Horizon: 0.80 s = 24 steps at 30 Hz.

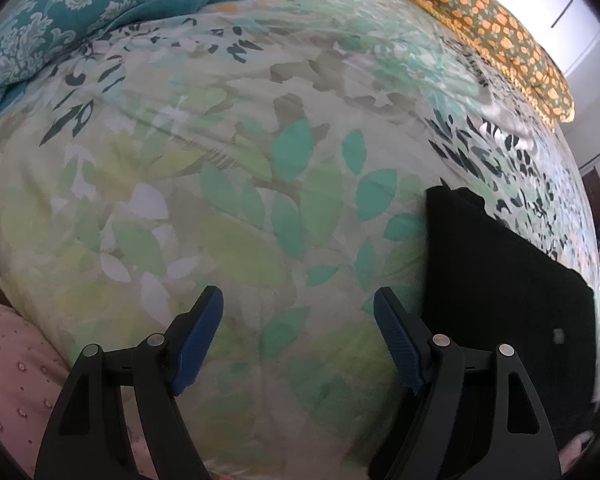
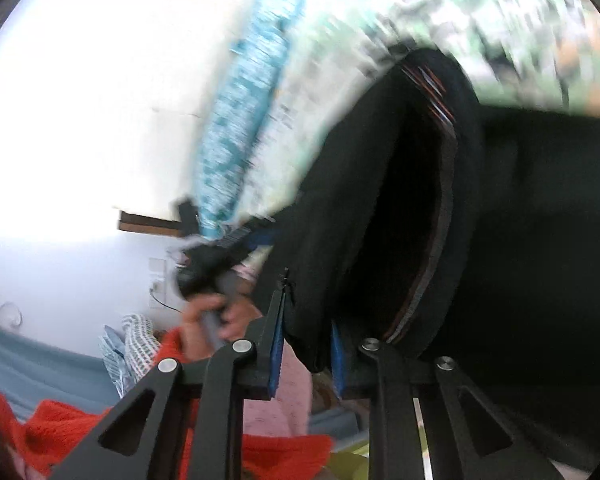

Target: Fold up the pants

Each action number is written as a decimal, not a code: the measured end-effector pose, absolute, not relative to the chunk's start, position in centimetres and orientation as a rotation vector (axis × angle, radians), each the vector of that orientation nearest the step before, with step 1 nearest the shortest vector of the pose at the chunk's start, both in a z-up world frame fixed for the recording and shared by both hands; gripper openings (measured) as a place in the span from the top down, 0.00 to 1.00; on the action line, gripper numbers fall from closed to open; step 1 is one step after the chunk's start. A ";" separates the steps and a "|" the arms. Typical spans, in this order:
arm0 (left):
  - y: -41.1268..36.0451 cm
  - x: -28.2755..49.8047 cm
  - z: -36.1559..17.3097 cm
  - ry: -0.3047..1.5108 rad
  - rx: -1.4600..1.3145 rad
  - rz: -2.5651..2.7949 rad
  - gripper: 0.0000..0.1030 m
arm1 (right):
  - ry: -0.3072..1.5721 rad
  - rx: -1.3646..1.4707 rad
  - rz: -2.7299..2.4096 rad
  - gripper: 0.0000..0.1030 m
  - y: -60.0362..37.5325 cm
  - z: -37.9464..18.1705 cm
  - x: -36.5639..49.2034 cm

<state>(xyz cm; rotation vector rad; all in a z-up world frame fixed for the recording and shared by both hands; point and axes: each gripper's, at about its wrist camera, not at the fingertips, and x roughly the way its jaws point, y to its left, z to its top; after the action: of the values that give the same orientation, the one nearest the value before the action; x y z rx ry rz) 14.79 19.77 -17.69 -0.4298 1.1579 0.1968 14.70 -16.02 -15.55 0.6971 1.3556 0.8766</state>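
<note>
The black pants [image 1: 508,300] lie on the leaf-patterned bedspread [image 1: 220,160], at the right of the left wrist view. My left gripper [image 1: 299,294] hovers open over the bare bedspread, just left of the pants, with nothing between its blue pads. In the right wrist view the pants [image 2: 380,200] hang lifted, with the waistband opening and its striped lining showing. My right gripper [image 2: 308,320] is shut on a fold of the black fabric at that opening's edge. The view is motion-blurred. The left gripper [image 2: 252,236], held by a hand [image 2: 216,320], shows to the left beyond it.
A teal damask pillow [image 1: 60,20] lies at the bed's far left and an orange-flowered pillow [image 1: 500,28] at the far right. Pink dotted fabric [image 1: 12,372] sits at the lower left. Red cloth [image 2: 60,428] and a white wall [image 2: 80,120] show behind the right gripper.
</note>
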 end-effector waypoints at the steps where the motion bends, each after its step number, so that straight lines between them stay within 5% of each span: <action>1: 19.8 14.8 -17.7 1.159 -0.432 0.196 0.23 | 1.319 0.668 0.883 0.81 -16.6 -13.2 15.0; 10: 18.8 14.4 -17.0 1.151 -0.422 0.147 0.23 | 1.207 0.510 0.800 0.82 -23.3 -4.3 13.4; 24: 15.8 14.3 -16.5 1.155 -0.263 0.109 0.23 | 1.399 0.538 0.366 0.77 -33.4 -18.2 9.2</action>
<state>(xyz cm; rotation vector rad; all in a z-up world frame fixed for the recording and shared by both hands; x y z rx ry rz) 14.30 15.76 -16.54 -0.2631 1.1546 0.1093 9.22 -33.36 -18.19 0.5377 1.3995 0.3658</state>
